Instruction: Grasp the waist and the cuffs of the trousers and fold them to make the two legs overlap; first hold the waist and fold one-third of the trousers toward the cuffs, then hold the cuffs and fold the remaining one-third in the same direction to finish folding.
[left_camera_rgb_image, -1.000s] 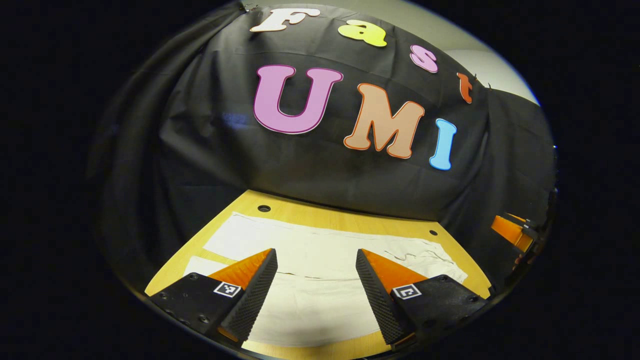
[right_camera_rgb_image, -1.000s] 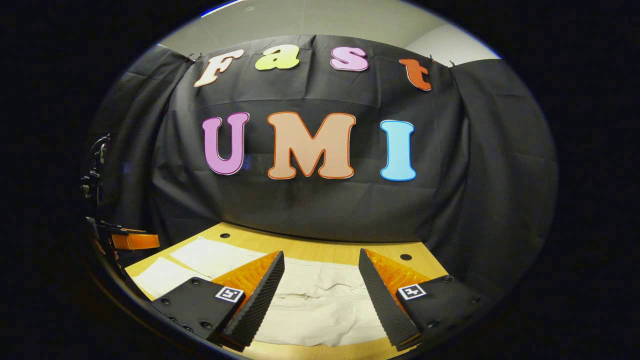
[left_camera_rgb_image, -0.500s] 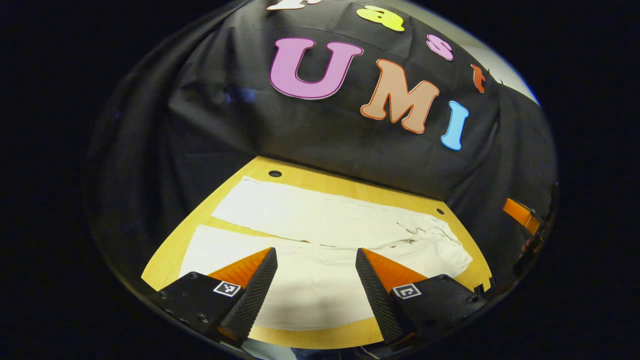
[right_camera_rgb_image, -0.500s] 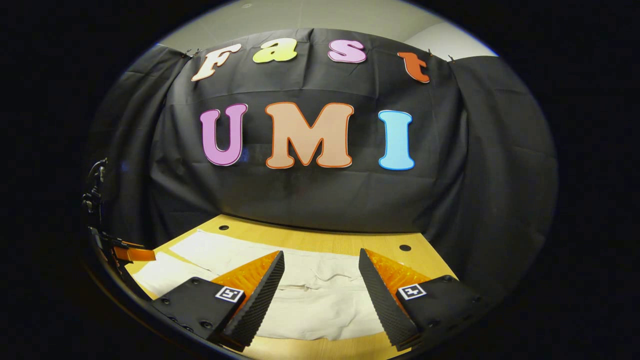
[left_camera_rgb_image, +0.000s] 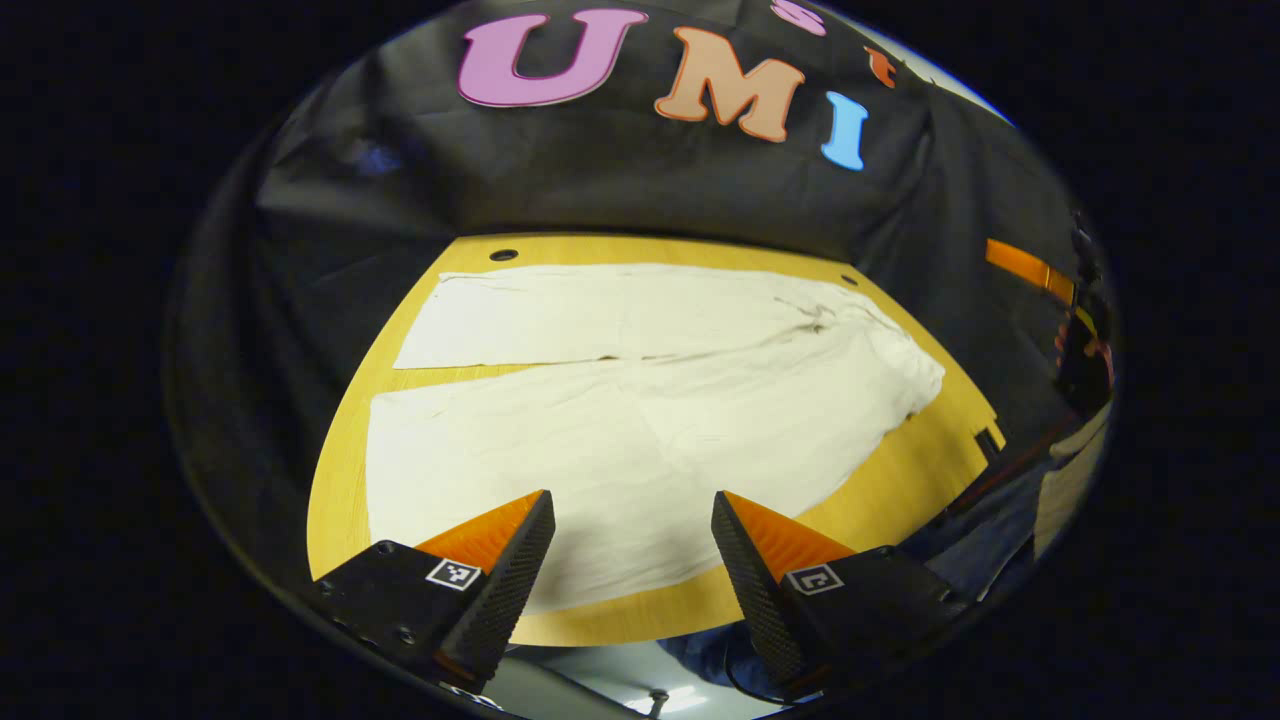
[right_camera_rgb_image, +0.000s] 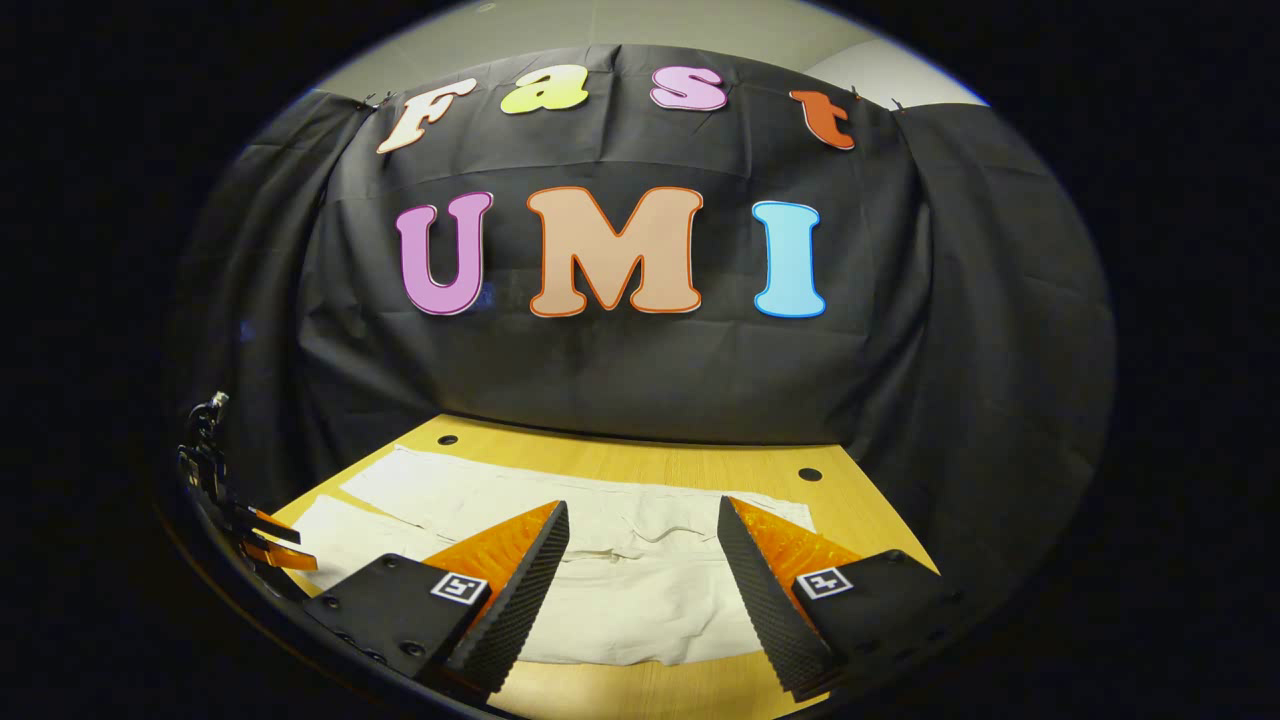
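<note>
Pale cream trousers (left_camera_rgb_image: 640, 400) lie spread flat on the wooden table (left_camera_rgb_image: 890, 490), unfolded, both legs side by side with a narrow strip of wood showing between them toward the cuffs. In the left gripper view the cuffs are at the left and the rumpled waist (left_camera_rgb_image: 900, 375) at the right, near the table's right edge. The near leg is the wider patch, its edge close to the table's front rim.

Left gripper (left_camera_rgb_image: 632, 505): fingers apart, nothing between them, held above the near leg's front edge and apart from the cloth. Right gripper (right_camera_rgb_image: 642, 515): fingers apart too, empty, poised above the waist end of the trousers (right_camera_rgb_image: 620, 590), where the fabric is creased and bunched. The left gripper also shows at the far left rim of the right gripper view, and the right gripper at the far right rim of the left gripper view.

Table: light yellow wood, with two small round holes (right_camera_rgb_image: 810, 474) near its back edge. Black cloth wall (right_camera_rgb_image: 640, 390) hangs directly behind the table and wraps both sides; pale ceiling above it. Each gripper body carries a small square black-and-white marker (right_camera_rgb_image: 826, 580). No containers seen.
</note>
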